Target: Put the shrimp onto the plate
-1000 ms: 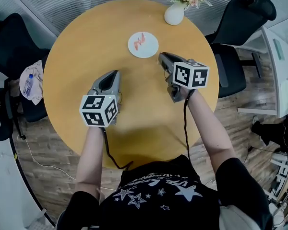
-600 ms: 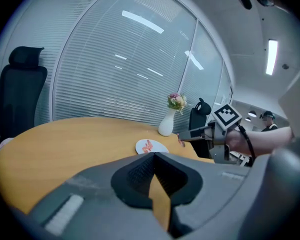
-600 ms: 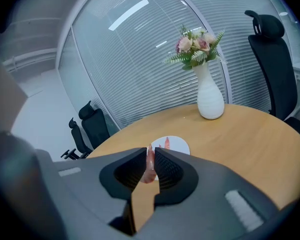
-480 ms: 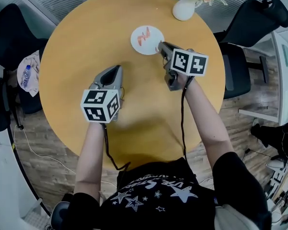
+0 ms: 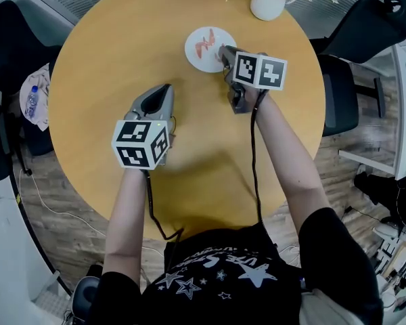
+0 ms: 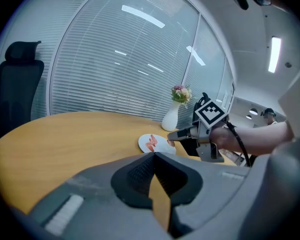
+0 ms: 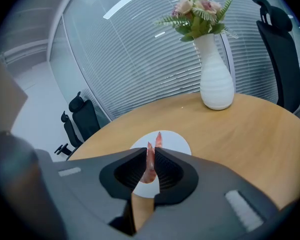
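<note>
Right gripper (image 5: pixel 222 51): clamped on one shrimp (image 7: pixel 150 166); has advanced to the plate (image 5: pixel 198 60) rim, release pending. Other shrimp (image 5: pixel 204 45): on plate. Left gripper (image 5: pixel 164 91): closed, empty, well short of plate.

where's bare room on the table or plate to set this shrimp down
The plate is bare on its edge by the right gripper; shrimp lie on its middle. The table is open left of the plate and toward the left gripper. Tightest between plate and vase.
</note>
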`<state>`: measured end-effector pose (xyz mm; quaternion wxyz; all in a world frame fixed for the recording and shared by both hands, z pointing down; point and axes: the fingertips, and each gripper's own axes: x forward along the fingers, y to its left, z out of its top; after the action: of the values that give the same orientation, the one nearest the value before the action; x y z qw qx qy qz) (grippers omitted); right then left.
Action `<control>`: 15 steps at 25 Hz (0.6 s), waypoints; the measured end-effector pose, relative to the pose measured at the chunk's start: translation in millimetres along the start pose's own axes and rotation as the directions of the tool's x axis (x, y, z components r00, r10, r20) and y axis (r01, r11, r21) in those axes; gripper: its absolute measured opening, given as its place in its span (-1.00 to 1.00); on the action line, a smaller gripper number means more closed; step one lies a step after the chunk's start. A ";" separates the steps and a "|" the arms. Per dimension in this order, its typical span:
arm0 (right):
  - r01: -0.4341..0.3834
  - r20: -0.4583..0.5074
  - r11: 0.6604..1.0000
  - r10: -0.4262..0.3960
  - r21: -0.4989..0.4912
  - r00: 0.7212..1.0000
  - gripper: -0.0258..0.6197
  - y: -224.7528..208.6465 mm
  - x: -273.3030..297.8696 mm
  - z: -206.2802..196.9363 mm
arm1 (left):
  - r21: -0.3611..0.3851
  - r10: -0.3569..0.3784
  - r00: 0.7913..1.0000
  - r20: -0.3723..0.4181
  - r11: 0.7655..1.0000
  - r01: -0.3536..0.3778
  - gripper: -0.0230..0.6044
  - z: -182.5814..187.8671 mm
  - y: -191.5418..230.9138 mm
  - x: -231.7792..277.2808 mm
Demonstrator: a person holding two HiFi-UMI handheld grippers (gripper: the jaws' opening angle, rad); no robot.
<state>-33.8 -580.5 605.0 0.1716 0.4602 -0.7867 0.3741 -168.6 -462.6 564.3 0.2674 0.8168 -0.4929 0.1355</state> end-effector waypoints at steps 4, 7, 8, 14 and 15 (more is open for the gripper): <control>0.038 -0.031 0.999 -0.038 -0.006 0.999 -0.76 -4.9 14.8 -4.4 | 0.002 0.002 1.000 -0.015 1.000 -0.002 -0.92 -7.2 5.1 6.2; 0.070 -0.054 0.998 -0.070 -0.011 0.996 -0.76 -7.7 24.6 -8.4 | -0.004 -0.001 1.000 -0.023 1.000 0.001 -0.92 -11.8 7.1 9.7; 0.080 -0.061 0.997 -0.080 -0.012 0.995 -0.76 -8.8 27.3 -9.7 | -0.008 -0.003 1.000 -0.026 1.000 0.003 -0.92 -13.2 7.4 10.7; 0.132 -0.086 0.991 -0.133 -0.016 0.987 -0.76 -14.6 36.3 -15.6 | -0.020 -0.009 1.000 -0.026 1.000 0.009 -0.93 -17.3 11.2 12.8; 0.141 -0.091 0.990 -0.142 -0.018 0.986 -0.76 -15.9 36.9 -16.4 | -0.021 -0.008 1.000 -0.025 1.000 0.008 -0.92 -16.9 12.2 12.8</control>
<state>-40.5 -595.0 645.3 0.2364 0.4964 -0.7453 0.3771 -172.4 -466.8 588.1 0.2826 0.8142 -0.4875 0.1396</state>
